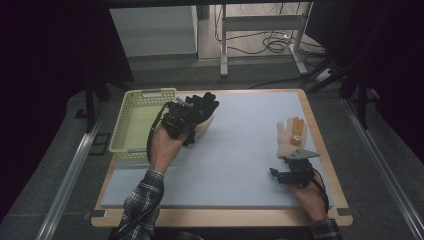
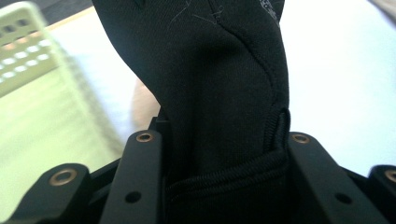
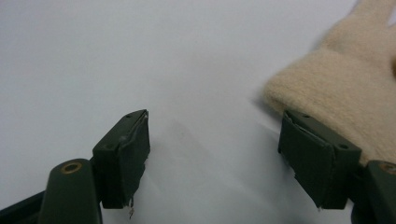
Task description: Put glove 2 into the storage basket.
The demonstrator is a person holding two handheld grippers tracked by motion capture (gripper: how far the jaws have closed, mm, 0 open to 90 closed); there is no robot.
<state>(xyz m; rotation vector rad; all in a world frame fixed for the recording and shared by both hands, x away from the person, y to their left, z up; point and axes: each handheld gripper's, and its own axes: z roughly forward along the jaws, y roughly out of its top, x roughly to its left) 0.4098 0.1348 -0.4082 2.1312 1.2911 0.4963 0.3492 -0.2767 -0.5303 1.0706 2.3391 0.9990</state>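
Near the tabletop's far-left corner, the left tongs (image 1: pixel 187 114) are clenched on a black glove (image 2: pixel 219 84) at its cuff, lifted just beside the pale green basket (image 1: pixel 131 131). To drop it in cleanly, carry it over the rim before releasing. Toward the right edge, the right tongs (image 3: pixel 215 158) stand released beside the beige glove (image 3: pixel 345 88).

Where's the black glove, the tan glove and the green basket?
black glove (image 2: pixel 224 84), left gripper view, its palm fabric.
tan glove (image 1: pixel 289 137), high view, its palm.
green basket (image 1: pixel 150 93), high view, its far rim.
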